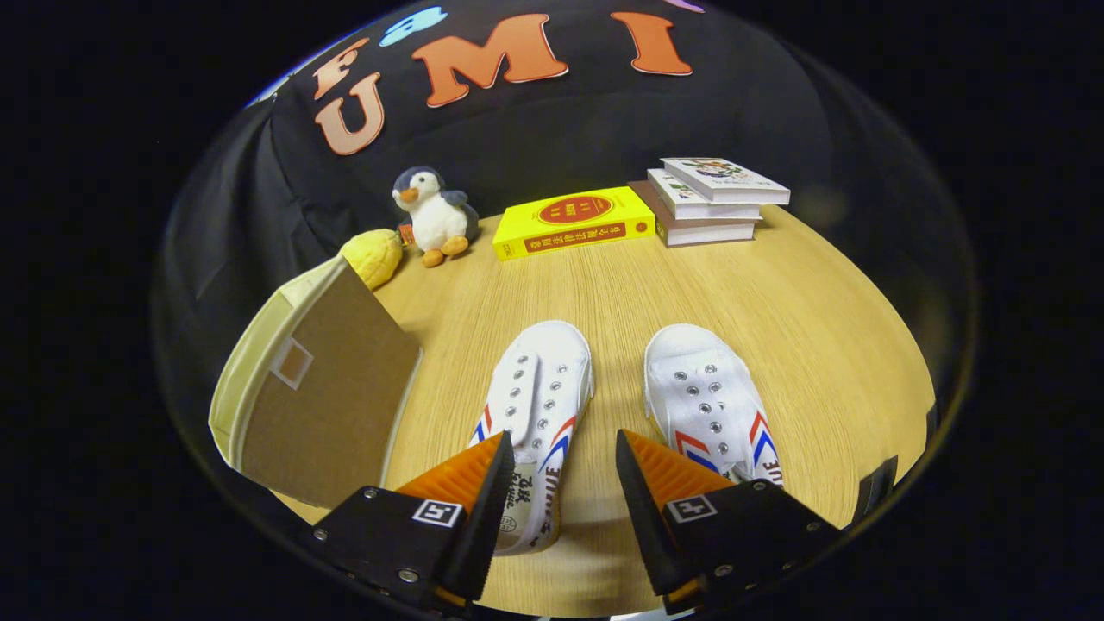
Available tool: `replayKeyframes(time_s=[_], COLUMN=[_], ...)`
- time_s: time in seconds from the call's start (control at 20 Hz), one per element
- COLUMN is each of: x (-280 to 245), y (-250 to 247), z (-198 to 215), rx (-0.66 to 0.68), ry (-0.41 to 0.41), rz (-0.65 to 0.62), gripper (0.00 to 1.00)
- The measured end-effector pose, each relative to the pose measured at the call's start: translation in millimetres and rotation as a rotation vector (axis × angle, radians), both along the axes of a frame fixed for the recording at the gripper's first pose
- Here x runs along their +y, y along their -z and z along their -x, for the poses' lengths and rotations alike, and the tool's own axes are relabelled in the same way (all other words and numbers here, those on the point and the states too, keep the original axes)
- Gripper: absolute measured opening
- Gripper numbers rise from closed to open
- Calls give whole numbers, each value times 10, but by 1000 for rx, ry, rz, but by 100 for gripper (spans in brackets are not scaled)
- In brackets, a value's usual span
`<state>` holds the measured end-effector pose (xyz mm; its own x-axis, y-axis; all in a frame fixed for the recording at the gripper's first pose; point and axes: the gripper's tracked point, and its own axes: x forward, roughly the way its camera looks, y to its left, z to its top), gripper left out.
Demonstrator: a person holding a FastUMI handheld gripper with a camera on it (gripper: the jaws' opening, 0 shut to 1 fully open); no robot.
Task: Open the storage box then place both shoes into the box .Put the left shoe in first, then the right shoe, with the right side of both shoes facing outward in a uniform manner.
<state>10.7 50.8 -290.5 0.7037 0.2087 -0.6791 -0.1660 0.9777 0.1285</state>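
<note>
Two white canvas shoes with red and blue stripes lie side by side on the wooden table [776,285], toes pointing away from me. The left shoe [536,392] lies just ahead of my left finger, its heel partly hidden behind that finger. Beyond my right finger sits the right shoe [707,397]. The storage box [315,388], cream fabric with a brown flap bearing a small pale tab, stands to the left of the shoes with its lid shut. My gripper [561,466] hovers open above the gap between the shoes, with nothing between its fingers.
At the back of the table sit a penguin plush [434,214], a yellow lemon-like toy [373,256], a yellow book [573,222] and a stack of three books [711,203]. Black cloth walls the booth behind them.
</note>
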Motion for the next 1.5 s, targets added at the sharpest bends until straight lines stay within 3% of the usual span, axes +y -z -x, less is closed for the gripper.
replayKeyframes(time_s=[0.25,0.6,0.7,0.75,0.85,0.95,1.1,1.5], x=[132,208,186,180,175,111,193,570], y=[328,389,401,378,298,163,-171,-1209], z=[-80,-115,-143,-120,-164,-203,-196,-90], rx=[36,97,79,104,120,78,82,-55], ry=[-38,-59,-28,-3,40,30,52,48], rz=[7,-163,-218,-257,-325,-300,-399,-374], gripper=[56,36,24,9,1,0,0,0])
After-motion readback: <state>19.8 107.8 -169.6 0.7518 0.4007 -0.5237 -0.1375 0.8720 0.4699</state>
